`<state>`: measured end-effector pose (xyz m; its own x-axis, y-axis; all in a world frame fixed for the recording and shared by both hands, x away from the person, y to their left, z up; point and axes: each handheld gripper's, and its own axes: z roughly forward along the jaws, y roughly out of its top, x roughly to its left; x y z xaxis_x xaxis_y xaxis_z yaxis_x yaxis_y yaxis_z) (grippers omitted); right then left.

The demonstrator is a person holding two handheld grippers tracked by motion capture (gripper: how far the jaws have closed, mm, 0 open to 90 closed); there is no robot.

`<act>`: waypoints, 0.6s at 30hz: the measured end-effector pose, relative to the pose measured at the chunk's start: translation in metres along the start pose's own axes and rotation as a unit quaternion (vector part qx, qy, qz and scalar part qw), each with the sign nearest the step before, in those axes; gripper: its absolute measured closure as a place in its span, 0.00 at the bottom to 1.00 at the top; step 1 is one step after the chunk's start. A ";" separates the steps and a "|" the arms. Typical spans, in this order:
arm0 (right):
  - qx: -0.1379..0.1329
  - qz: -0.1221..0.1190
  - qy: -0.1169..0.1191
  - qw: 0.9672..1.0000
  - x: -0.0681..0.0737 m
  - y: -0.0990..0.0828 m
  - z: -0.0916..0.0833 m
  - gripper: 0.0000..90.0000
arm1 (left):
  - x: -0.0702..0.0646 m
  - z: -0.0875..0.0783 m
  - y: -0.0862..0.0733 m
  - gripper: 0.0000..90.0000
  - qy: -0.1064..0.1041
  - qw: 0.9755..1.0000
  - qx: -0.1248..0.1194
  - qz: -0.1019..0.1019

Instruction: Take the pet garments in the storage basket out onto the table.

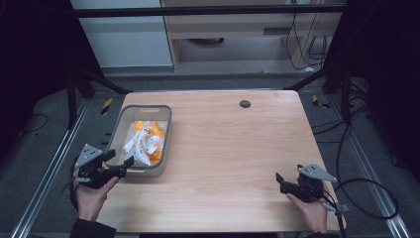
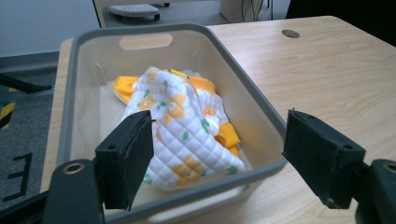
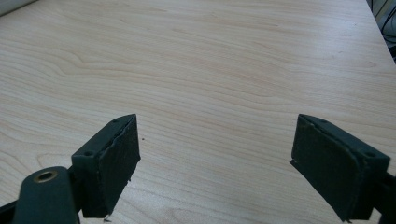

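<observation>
The pale wooden worktop (image 1: 228, 148) stands on a grey carpeted floor (image 1: 44, 148), with dark curtains (image 1: 29, 44) closing off both sides and black frame bars (image 1: 208, 11) running overhead. Behind it sits light wooden furniture (image 1: 223, 25) beside a white panel (image 1: 124, 44). Black cables (image 1: 366, 183) trail across the floor at the right, and yellow-and-black tape (image 1: 106, 105) marks the carpet.

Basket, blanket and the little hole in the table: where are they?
Basket (image 2: 261, 105): left gripper view, grey right rim.
Blanket (image 2: 187, 135): left gripper view, quilted flowery middle.
Hole (image 1: 244, 103): high view, its dark centre.

Orange cloth (image 2: 126, 86) (mostly under quilted cloth (image 2: 187, 130))
</observation>
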<state>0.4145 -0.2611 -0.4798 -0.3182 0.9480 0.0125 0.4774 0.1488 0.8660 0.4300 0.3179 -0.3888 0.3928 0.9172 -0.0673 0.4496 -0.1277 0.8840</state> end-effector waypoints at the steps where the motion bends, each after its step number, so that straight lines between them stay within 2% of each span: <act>1: 0.000 -0.001 0.000 1.000 0.000 0.000 0.000 0.17 | 0.001 0.001 0.003 0.27 0.000 1.000 0.001 -0.001; 9: 0.000 -0.005 0.006 1.000 0.001 0.000 0.002 0.17 | 0.007 0.015 0.026 0.26 0.008 1.000 0.012 0.008; 18: -0.006 -0.005 0.006 1.000 0.002 0.001 0.001 0.17 | 0.010 0.032 0.035 0.25 0.008 0.999 0.034 0.012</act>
<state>0.4150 -0.2585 -0.4791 -0.3330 0.9429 0.0096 0.4638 0.1549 0.8723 0.4754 0.3106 -0.3735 0.3918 0.9193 -0.0381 0.4931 -0.1748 0.8522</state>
